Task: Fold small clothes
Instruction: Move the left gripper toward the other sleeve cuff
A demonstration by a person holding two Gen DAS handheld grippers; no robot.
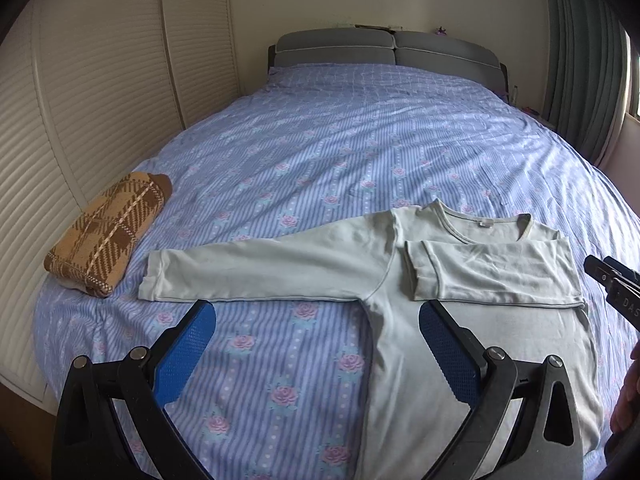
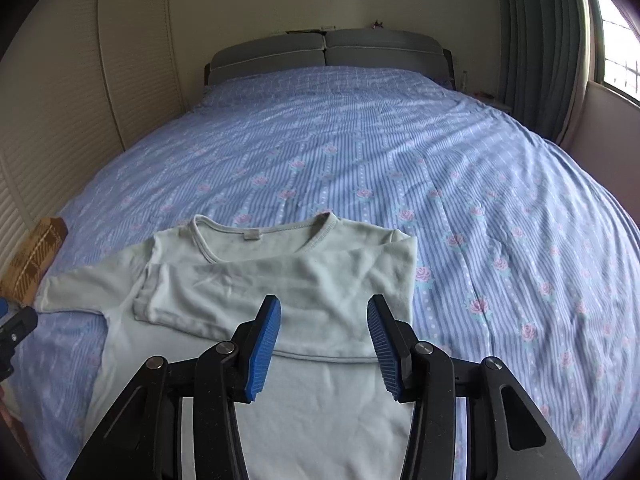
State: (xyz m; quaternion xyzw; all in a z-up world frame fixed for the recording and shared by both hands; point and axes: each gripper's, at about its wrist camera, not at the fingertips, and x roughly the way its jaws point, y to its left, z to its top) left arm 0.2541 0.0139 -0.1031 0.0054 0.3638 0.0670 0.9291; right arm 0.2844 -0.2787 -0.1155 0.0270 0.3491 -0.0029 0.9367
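Pale green long-sleeved shirt [image 2: 320, 264] is lying on the blue floral bedspread [image 2: 400, 152], one sleeve folded across the chest. Left gripper [image 1: 316, 312] and right gripper [image 2: 324, 312] are hovering above it, jaws apart, empty.

shirt [image 1: 320, 264]: pale mint, grey-trimmed neck
bedsheet [image 1: 360, 140]: blue stripes, pink roses
folded knit [image 1: 108, 236]: tan/brown plaid
headboard [image 1: 392, 50]: grey
gripper pads [image 2: 264, 344]: blue

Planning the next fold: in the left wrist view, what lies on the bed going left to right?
Folded brown plaid garment → outstretched sleeve of the pale green shirt → sleeve already folded across its chest → tip of the right gripper at the picture's right edge.
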